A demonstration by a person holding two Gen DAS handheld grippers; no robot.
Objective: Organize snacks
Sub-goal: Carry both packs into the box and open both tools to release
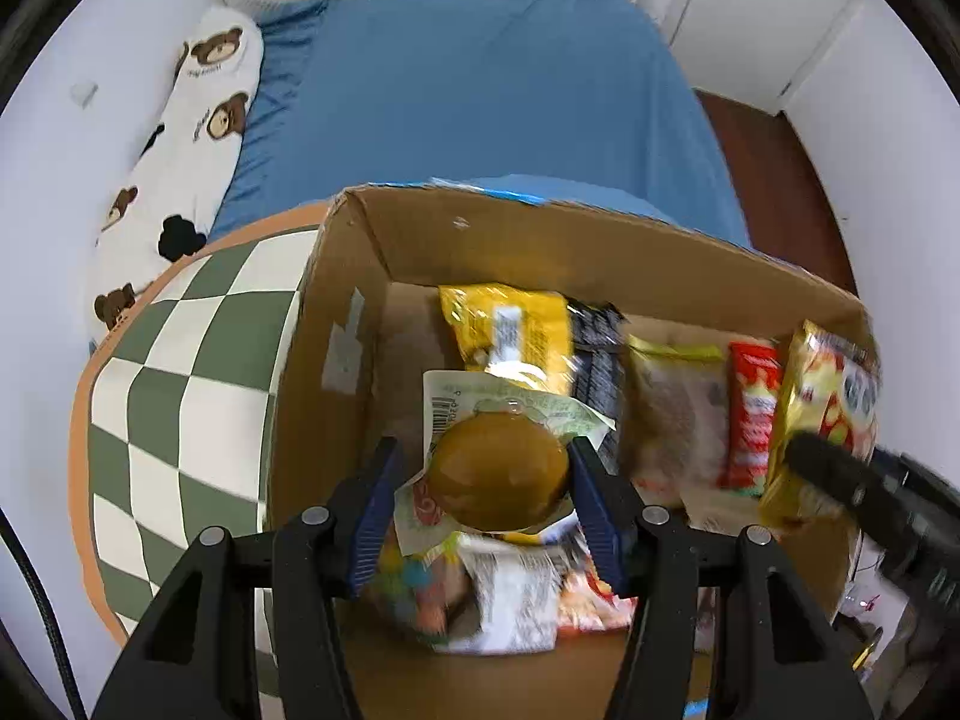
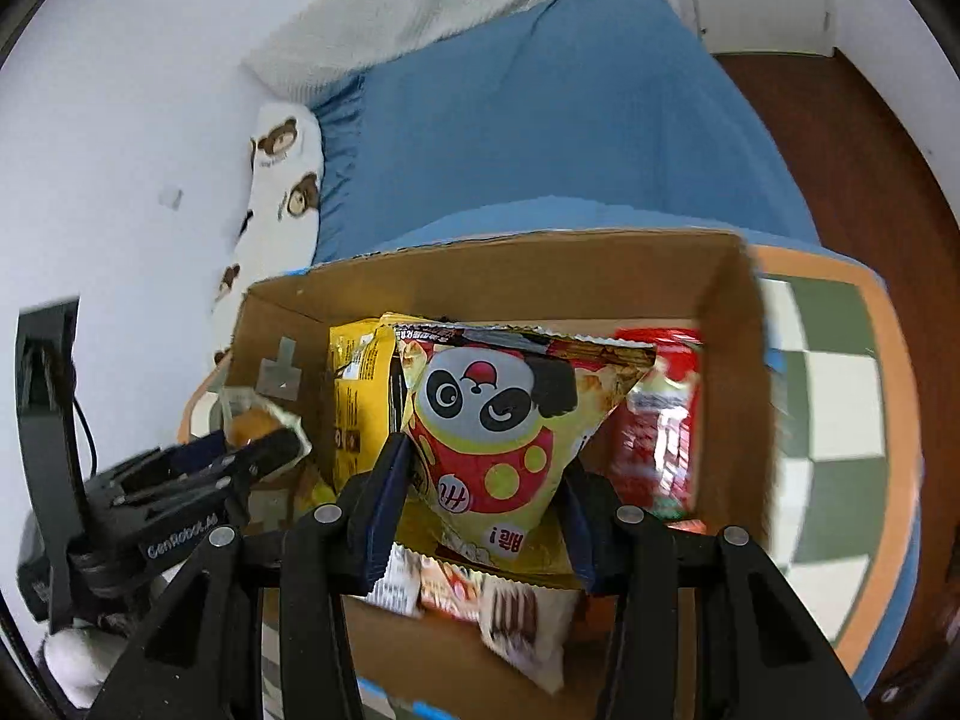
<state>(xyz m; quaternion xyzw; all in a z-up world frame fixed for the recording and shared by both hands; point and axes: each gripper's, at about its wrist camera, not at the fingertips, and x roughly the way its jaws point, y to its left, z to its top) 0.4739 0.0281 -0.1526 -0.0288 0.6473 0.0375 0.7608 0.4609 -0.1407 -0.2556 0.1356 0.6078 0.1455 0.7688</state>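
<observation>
Hanging pinched in right claw (image 2: 480, 483), seemingly above box (image 2: 480, 276): panda bag (image 2: 498, 420).

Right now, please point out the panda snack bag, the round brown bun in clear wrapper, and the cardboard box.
Panda snack bag (image 2: 492, 420): right wrist view, panda face.
Round brown bun (image 1: 501, 474): left wrist view, bun top.
Cardboard box (image 1: 540, 240): left wrist view, far wall.

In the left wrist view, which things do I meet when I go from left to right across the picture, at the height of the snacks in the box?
Checkered cushion → cardboard box wall → yellow snack bag → black packet → pale packet → red packet → panda snack bag.
</observation>
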